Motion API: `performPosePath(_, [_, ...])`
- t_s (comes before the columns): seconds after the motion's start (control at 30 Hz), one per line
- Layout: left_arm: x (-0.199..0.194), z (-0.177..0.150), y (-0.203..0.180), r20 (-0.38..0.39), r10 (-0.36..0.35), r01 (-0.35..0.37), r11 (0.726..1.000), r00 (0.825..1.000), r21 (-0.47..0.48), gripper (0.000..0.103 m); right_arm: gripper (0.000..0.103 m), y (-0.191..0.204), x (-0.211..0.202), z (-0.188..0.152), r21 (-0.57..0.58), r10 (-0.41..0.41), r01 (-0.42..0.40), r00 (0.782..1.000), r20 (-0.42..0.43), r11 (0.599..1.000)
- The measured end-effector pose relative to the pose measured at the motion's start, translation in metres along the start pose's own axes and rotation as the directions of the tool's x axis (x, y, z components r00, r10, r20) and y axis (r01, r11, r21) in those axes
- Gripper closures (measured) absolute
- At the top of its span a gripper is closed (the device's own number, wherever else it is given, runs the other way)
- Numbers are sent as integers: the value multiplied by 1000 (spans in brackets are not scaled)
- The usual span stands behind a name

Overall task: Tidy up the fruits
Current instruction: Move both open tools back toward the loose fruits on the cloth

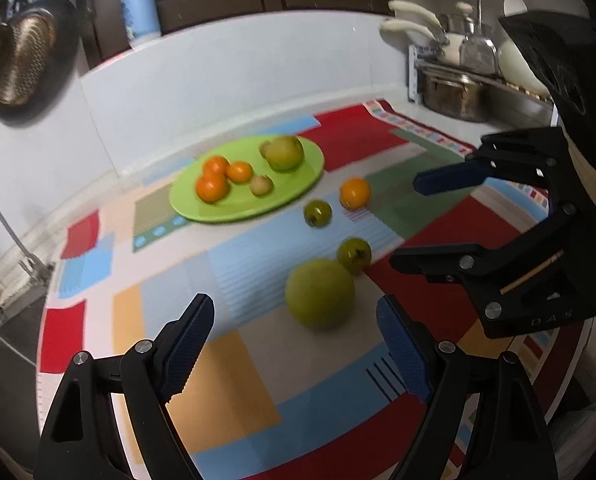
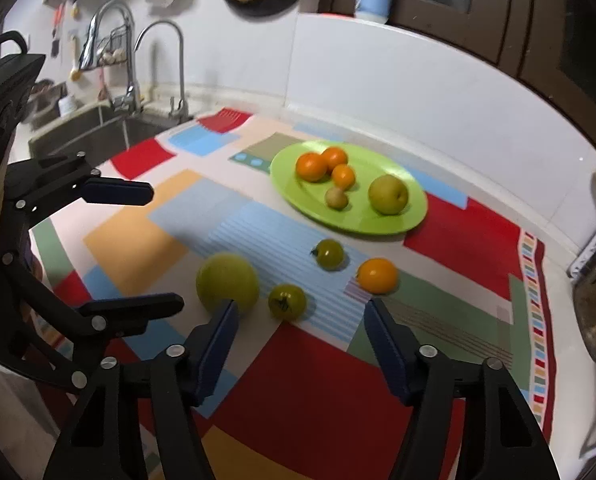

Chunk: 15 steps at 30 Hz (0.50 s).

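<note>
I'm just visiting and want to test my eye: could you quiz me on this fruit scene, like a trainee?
1. How many fruits lie on the green plate?
2. True or false: the left claw grips the big green fruit.
3. Which loose fruit on the cloth lies nearest the right claw: A the orange, B the nearer small green fruit, C the farther small green fruit?

Key: 1. Five. 2. False; both claws are open and empty. 3. B.

White wall [image 2: 377, 80], sink [image 2: 98, 132], dark cabinets [image 2: 477, 4].
</note>
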State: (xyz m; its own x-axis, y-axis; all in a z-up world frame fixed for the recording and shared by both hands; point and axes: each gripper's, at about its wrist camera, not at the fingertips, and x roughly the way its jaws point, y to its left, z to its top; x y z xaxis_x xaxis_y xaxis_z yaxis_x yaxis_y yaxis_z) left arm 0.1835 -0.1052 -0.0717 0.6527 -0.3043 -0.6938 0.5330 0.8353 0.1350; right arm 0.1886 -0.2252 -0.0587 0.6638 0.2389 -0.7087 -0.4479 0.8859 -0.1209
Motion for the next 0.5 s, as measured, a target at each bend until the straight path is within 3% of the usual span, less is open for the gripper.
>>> performPosePath(0.33, [29,-3,-1,-46,-44,45,999,998,5,21,47,-3,36,-4,-67,53,-57,997,-61,996])
performPosePath(0.5, [39,0,3,-65,-82,81,996,994,-26,28,54,-7,54,-4,-51,111,-116,990,-89,992])
